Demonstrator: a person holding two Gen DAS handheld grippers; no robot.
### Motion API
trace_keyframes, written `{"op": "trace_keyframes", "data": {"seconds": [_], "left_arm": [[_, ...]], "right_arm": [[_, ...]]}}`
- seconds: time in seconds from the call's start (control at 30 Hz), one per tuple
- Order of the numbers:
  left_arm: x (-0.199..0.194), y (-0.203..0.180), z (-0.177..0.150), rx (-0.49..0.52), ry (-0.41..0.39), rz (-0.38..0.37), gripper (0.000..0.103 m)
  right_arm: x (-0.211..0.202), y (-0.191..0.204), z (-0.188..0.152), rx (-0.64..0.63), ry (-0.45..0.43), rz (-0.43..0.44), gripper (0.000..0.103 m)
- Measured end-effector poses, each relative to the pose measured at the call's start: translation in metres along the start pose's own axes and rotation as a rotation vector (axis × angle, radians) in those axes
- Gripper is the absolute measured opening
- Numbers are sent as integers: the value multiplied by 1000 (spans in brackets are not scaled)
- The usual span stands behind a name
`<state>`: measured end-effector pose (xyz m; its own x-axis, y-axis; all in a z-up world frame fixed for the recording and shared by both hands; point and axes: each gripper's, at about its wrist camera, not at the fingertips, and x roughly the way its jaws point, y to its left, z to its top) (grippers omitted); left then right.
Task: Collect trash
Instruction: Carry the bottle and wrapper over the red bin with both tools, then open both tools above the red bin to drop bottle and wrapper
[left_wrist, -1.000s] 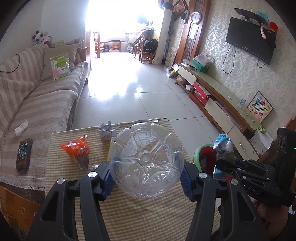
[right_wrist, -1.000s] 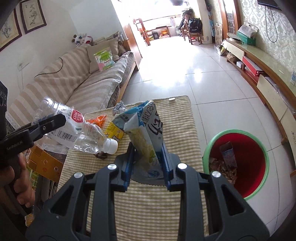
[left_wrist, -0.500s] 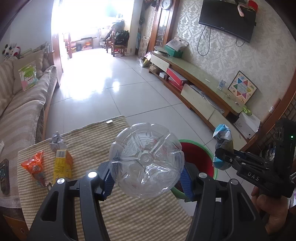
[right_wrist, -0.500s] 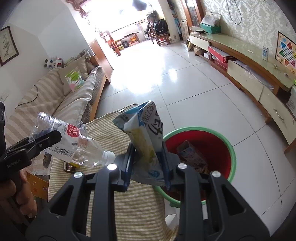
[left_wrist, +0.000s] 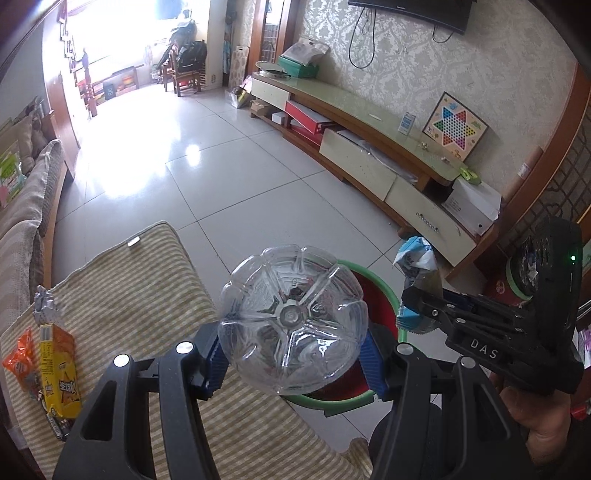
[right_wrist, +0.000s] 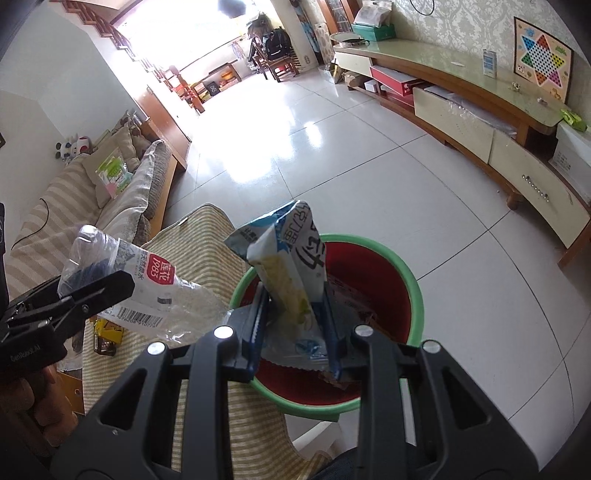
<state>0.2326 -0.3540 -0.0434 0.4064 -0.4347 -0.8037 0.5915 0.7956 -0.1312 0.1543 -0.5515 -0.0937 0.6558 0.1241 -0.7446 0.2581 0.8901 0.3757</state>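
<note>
My left gripper (left_wrist: 293, 354) is shut on a clear plastic bottle (left_wrist: 291, 325), whose base faces the camera, held over the near rim of a red bin with a green rim (left_wrist: 384, 286). In the right wrist view the same bottle (right_wrist: 147, 288) shows its red label at the left. My right gripper (right_wrist: 295, 328) is shut on a blue-and-white snack bag (right_wrist: 291, 266), held upright above the bin (right_wrist: 413, 284), which has scraps inside. The right gripper (left_wrist: 417, 306) with its bag (left_wrist: 415, 258) also shows in the left wrist view.
A striped cloth covers the table (left_wrist: 140, 280), with a yellow wrapper (left_wrist: 59, 373), an orange wrapper (left_wrist: 20, 363) and crumpled foil (left_wrist: 44, 302) at its left edge. A striped sofa (right_wrist: 85, 206) stands at the left, a long TV cabinet (right_wrist: 480, 114) at the right, tiled floor between.
Both grippers have swung right and downward, away from the table's middle, carrying the bottle and the snack bag over the bin. Both grips are unchanged.
</note>
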Motion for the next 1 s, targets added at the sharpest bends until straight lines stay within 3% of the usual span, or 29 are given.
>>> {"op": "trace_keyframes", "data": {"seconds": [0.23,0.67,0.77,0.8,0.93,1.0], "left_arm": [[25,-13,-5,25,59,-8,56],[41,-13,-6,8,93,-23,57],[41,-11,-6,-1,85,-32,76],[41,-11,-6,1,81,-31,77],[39,-9,-5,-2,80,-36,77],[37,-6,-6,-9,75,-34,77]], "right_arm": [[13,-14,-2,17,24,0,28],[20,-15,5,20,34,1,30],[20,-14,5,22,35,-2,35],[20,-13,5,20,35,-4,37],[20,-12,6,18,27,-11,55],[18,-11,7,17,14,-18,81]]}}
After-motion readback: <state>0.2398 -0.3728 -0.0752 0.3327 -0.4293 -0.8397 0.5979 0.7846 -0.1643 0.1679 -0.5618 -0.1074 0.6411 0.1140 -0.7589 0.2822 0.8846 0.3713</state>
